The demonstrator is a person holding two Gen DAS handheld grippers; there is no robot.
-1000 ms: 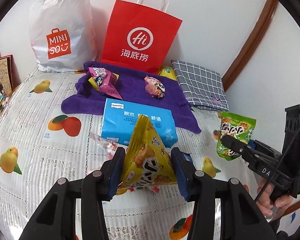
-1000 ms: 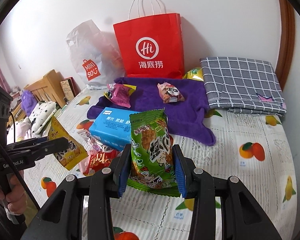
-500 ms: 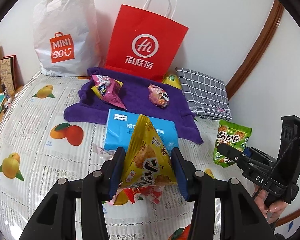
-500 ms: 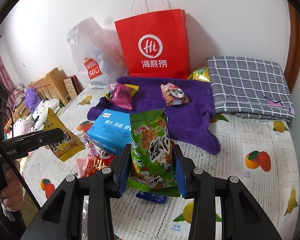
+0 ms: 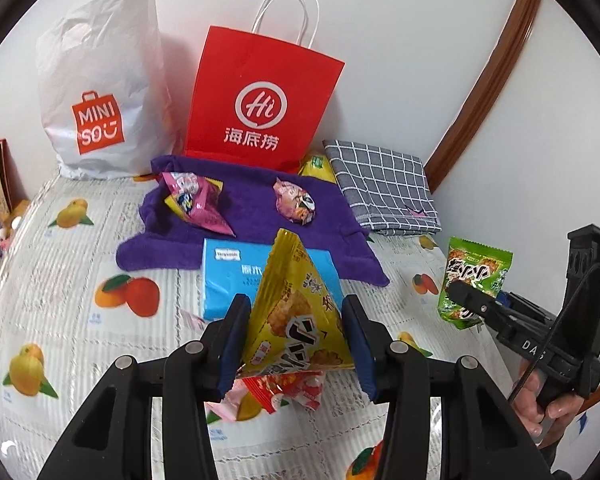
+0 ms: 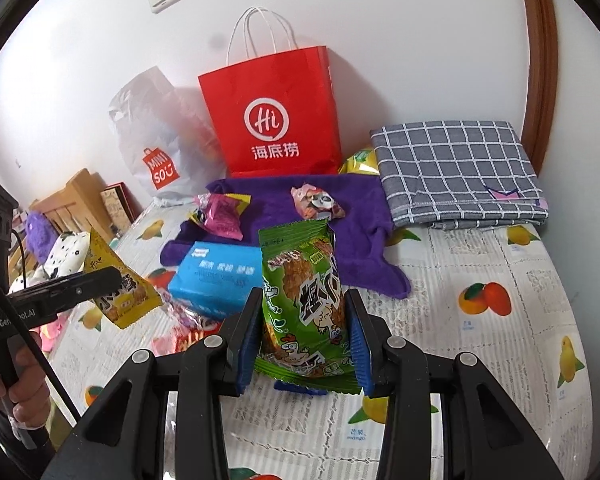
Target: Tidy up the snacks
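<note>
Left gripper (image 5: 296,340) clamped on one yellow triangular snack packet (image 5: 296,320); right gripper (image 6: 302,340) clamped on one green snack packet (image 6: 302,300). Both held above the fruit-print tablecloth (image 6: 500,360). Two pink snack packets (image 5: 198,202) on the purple towel (image 5: 252,216); two bags behind.

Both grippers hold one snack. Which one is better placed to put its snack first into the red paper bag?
Probably the right. Its green packet points almost straight at the red paper bag, while the left gripper with its yellow packet sits nearer the white bag.

Tissue pack (image 5: 236,276) and purple towel (image 5: 256,216) block ahead; bare tablecloth (image 6: 500,360) right side free.
</note>
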